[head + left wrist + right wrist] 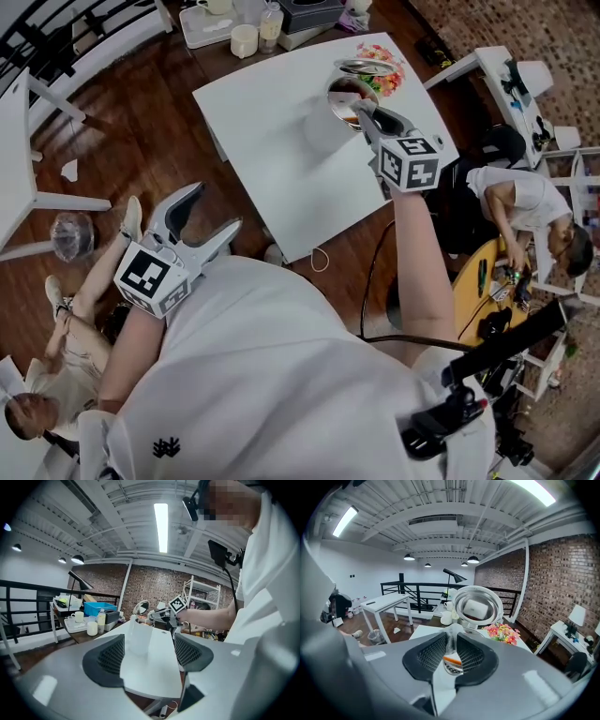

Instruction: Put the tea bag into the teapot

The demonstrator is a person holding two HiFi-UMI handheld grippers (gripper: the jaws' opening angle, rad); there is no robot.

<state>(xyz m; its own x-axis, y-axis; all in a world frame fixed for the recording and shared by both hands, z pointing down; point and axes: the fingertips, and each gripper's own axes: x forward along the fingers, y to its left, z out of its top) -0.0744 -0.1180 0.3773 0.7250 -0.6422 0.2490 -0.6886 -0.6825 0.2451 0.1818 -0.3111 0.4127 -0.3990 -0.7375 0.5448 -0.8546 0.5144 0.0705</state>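
White tea bag [451, 631] — pinched, in hand-held gripper [451, 644]

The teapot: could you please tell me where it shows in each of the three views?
Head view: teapot upper centre-right, near the table's far edge.
Left gripper view: teapot at centre, on the table's far end.
Right gripper view: teapot at centre, lid raised, just behind the tea bag.
Shared landmark: the white table under it.
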